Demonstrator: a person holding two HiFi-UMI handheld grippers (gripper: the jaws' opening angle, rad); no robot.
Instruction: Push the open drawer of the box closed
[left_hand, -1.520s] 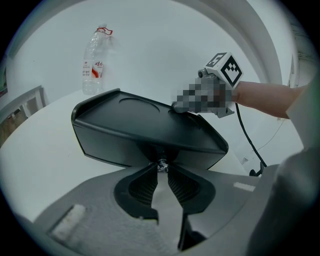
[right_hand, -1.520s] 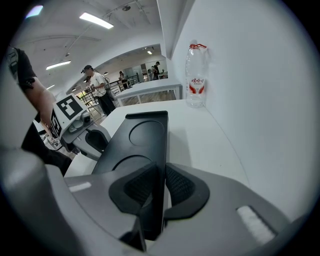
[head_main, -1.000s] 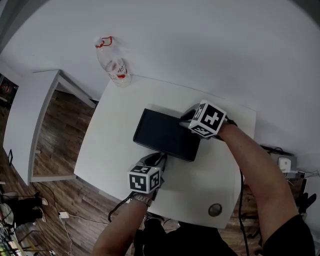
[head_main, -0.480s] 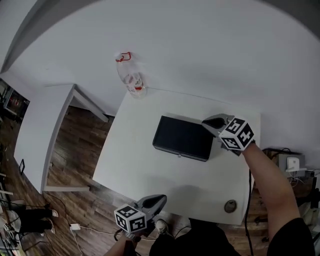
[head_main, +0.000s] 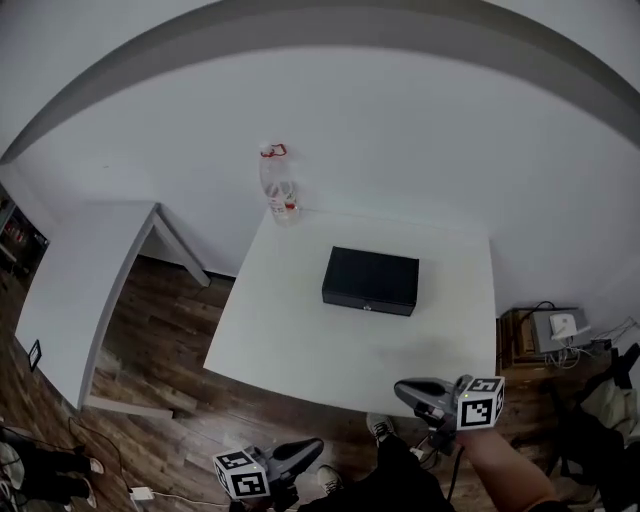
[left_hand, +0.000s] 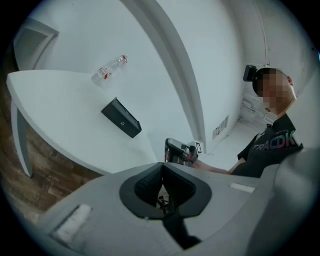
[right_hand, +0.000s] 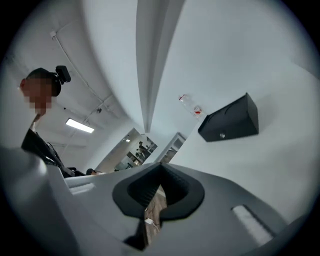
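Note:
The black box (head_main: 370, 281) sits in the middle of the white table (head_main: 300, 330), its drawer front flush with a small knob (head_main: 367, 307) facing me. It shows also in the left gripper view as the box (left_hand: 121, 118) and in the right gripper view as the box (right_hand: 230, 120). Both grippers hang off the table's near edge, well clear of the box. My left gripper (head_main: 318, 443) is shut and empty, its tips meeting (left_hand: 162, 167). My right gripper (head_main: 400, 387) is likewise shut with nothing held (right_hand: 160, 169).
A clear plastic bottle (head_main: 279, 190) with a red cap stands at the table's far left corner. A second white table (head_main: 90, 270) stands to the left over wood floor. Cables and a small white device (head_main: 560, 325) lie on the floor at right.
Both grippers have drawn back from the box to beyond the table's near edge. The head view has pulled away, so the box looks smaller. The box front now sits flush.

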